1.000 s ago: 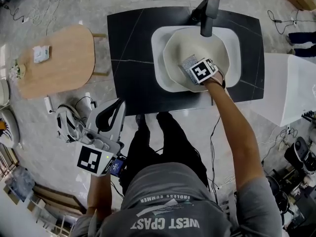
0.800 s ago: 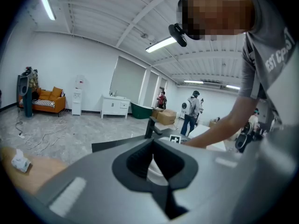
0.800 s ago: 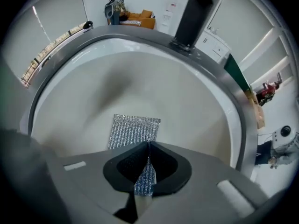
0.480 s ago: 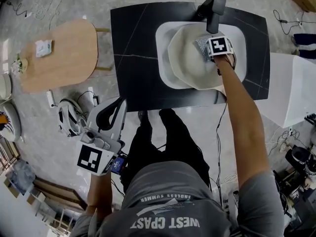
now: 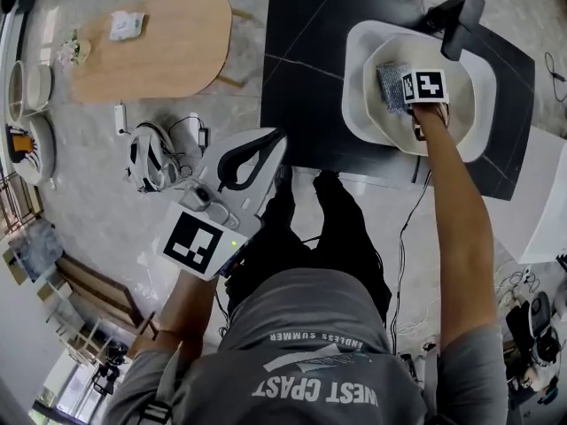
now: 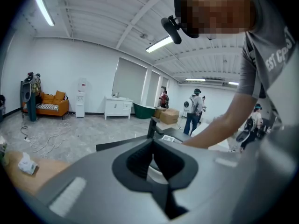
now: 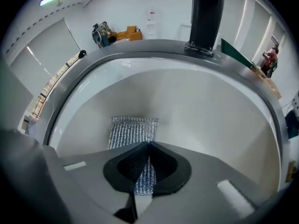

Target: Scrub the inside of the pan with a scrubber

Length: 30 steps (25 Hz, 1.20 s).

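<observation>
A cream pan point(image 5: 378, 120) sits in the white sink point(image 5: 356, 53) set in the black counter. My right gripper point(image 5: 400, 88) points steeply down into it, shut on a silver mesh scrubber point(image 5: 390, 85) that lies against the pan's inner wall. In the right gripper view the scrubber point(image 7: 133, 132) runs from between the closed jaws of the right gripper point(image 7: 148, 146) up over the pan's pale inside point(image 7: 210, 120). My left gripper point(image 5: 276, 138) hangs over the floor to the left of the counter, jaws together, holding nothing. It shows the same in the left gripper view point(image 6: 152, 143).
A black faucet point(image 5: 454, 20) stands at the sink's far edge, close above the pan, and is the dark post point(image 7: 205, 17) in the right gripper view. The black counter point(image 5: 301, 60) surrounds the sink. A wooden table point(image 5: 151, 47) and cables lie to the left.
The right gripper has dragged the scrubber from the pan's near rim across its inside toward the faucet side. The head view has swung left. The left gripper has stayed in place.
</observation>
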Motion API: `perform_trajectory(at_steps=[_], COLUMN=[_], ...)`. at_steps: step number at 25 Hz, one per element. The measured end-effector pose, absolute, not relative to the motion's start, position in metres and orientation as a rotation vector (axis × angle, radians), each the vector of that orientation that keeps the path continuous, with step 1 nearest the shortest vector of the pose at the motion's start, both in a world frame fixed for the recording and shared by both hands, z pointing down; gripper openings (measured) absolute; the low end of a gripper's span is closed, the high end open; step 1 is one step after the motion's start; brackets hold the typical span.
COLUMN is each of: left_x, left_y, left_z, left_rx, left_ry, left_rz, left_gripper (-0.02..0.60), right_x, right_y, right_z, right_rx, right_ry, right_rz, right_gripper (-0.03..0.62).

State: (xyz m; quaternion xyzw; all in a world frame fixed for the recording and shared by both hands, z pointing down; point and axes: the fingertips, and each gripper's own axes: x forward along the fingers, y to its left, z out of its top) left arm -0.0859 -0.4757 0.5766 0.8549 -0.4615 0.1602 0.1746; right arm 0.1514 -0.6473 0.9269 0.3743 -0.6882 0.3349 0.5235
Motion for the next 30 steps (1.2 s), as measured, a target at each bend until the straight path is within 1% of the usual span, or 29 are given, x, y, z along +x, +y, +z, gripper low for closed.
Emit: perform_trajectory(at_steps=[5,19,25,30], left_x=[-0.089,-0.107,-0.124,-0.138], left_y=[-0.467,-0.432,-0.410,-0.393], left_z=[0.560,0.490,0.466,0.454], left_rx=[2.448,2.572,2.608,2.611], left_ry=[-1.315,-1.332,-1.358,-1.387], left_rz=[0.426,0.333,0.319,0.295], left_gripper=[0.002,0.002,0.002,0.002], right_x=[0.161,0.163,0.131,0.083], right_y=[-0.621,-0.571,-0.536,-0.502], right_z=[0.902,0.767,0.718,0.708], right_rx=[0.925,1.208,1.245,1.196], right_ry=[-1.672,-1.867,-1.959,-2.012], right_rz=[0.809,0.855,0.879,0.913], right_gripper=[0.020,0.018,0.018,0.018])
